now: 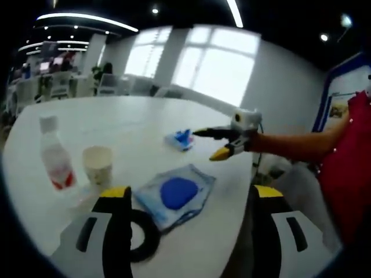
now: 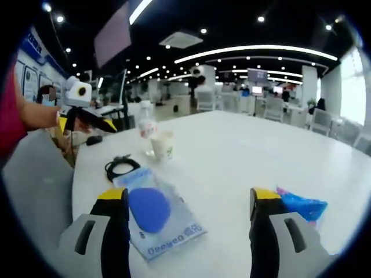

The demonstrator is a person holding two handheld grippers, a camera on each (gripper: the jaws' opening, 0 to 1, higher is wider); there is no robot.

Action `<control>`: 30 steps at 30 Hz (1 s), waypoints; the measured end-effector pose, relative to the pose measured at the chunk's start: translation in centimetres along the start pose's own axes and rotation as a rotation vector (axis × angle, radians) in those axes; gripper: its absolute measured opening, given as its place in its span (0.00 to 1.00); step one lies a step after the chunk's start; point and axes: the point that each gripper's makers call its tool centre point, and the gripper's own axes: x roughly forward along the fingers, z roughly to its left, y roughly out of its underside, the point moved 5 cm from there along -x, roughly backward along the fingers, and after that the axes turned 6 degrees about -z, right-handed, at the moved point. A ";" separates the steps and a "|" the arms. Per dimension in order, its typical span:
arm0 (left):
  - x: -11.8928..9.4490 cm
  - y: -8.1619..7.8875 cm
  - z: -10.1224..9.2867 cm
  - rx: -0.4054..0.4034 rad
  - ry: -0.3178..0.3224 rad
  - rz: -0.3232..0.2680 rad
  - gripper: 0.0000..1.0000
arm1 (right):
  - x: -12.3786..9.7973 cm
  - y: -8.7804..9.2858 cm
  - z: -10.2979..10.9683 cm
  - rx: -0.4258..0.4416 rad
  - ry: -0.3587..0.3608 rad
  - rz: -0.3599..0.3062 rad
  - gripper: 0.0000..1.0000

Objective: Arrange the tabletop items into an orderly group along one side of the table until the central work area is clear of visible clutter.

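On the white table (image 1: 122, 116) a clear pouch with a blue round pad (image 1: 177, 194) lies just ahead of my left gripper (image 1: 191, 194), which is open. A black cable coil (image 1: 145, 234) sits by its left jaw. A paper cup (image 1: 97, 165) and a plastic bottle (image 1: 55, 156) stand to the left. My right gripper (image 1: 210, 143) hovers open beside a small blue packet (image 1: 181, 139). In the right gripper view, my right gripper (image 2: 188, 197) is open, the pouch (image 2: 153, 214) by its left jaw and the blue packet (image 2: 301, 205) by its right jaw. The cable (image 2: 119, 167), cup (image 2: 162, 145), bottle (image 2: 146, 124) and left gripper (image 2: 87, 119) lie beyond.
A person in a red top (image 1: 351, 156) stands at the table's right edge, forearm stretched over it. A grey chair back (image 2: 35, 174) is at the table's left edge. The far stretch of the table (image 2: 243, 145) is bare white, with desks and chairs behind.
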 end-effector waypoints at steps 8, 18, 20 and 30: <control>0.7 1.0 0.5 0.015 -0.005 0.035 0.81 | -2.2 1.3 1.6 0.027 0.047 0.032 0.83; 2.1 3.1 1.9 0.030 0.009 0.148 0.74 | -4.0 3.6 2.2 0.112 0.103 0.129 0.74; 2.7 3.4 2.1 0.036 0.009 0.166 0.73 | -4.2 3.7 2.1 0.118 0.117 0.142 0.71; 5.0 4.6 3.2 0.041 -0.055 0.224 0.57 | -2.7 4.2 1.9 0.198 0.174 0.246 0.49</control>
